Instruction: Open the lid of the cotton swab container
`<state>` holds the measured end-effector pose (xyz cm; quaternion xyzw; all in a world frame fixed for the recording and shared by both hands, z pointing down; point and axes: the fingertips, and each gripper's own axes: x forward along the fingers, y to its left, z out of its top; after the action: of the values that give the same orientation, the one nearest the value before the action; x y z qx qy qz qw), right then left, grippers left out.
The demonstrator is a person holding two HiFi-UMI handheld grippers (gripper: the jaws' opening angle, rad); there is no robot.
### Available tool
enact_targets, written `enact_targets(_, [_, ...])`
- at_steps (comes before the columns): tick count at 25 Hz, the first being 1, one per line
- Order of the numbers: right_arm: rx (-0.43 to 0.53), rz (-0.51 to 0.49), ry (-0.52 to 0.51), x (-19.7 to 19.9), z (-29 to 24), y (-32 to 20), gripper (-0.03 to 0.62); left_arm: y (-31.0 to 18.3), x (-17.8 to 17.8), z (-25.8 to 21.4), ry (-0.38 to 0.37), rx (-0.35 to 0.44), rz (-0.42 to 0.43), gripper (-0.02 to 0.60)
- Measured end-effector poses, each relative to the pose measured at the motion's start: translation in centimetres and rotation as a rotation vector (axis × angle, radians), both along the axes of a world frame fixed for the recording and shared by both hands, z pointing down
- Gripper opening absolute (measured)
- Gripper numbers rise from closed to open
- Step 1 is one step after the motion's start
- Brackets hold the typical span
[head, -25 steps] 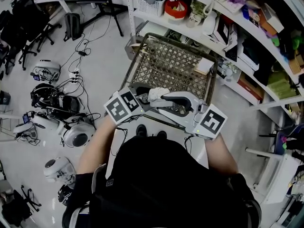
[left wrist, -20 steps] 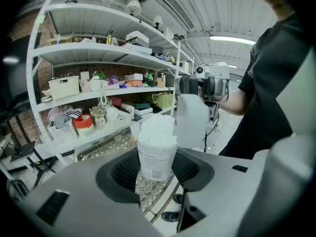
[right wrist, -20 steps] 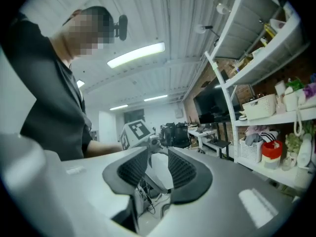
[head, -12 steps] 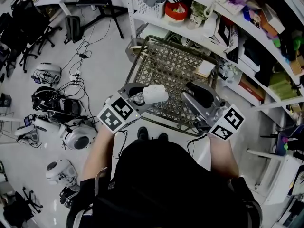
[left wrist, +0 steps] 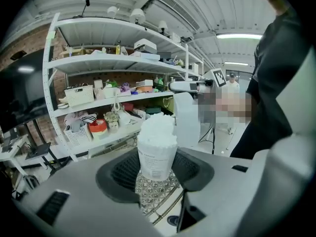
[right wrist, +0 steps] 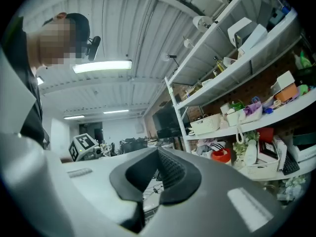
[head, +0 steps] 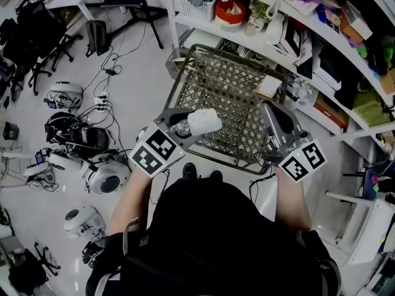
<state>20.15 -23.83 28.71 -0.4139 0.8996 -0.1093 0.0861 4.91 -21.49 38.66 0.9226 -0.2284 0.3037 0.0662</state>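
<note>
The cotton swab container [head: 203, 121] is a small clear tub with a printed label, and its top shows a white mound of swab tips with no lid on it [left wrist: 157, 149]. My left gripper [head: 188, 127] is shut on its lower body, with both pads against its sides [left wrist: 157, 171], and holds it over the cart. My right gripper [head: 274, 117] is off to the right, apart from the container, pointing level toward the shelves. Its jaws have just closed and meet with nothing between them [right wrist: 159, 176]. I see no lid in any view.
A wire-mesh shopping cart [head: 229, 52] stands right below both grippers, with a small card lying inside [head: 267, 86]. White shelves [head: 247, 31] packed with baskets and goods run behind and to the right. Cables and round white devices [head: 102, 175] litter the floor at left.
My right gripper has swung from the container's top out to the right and has shut. The left gripper has stayed nearly in place with the container, whose white top now shows uncovered.
</note>
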Motion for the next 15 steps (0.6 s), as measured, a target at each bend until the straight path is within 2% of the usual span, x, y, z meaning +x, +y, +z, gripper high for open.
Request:
enact_targets(4, [-0.009,0.035,0.008,0.9,0.8,0.6,0.009,0.2,0.2,0.1,-0.019,-0.001,0.010,0.196])
enact_targets(15, [-0.040,0.096,0.032,2.5,2.0,1.2,0.008,0.0,0.2,0.3,-0.012,-0.022,0.014,0.196])
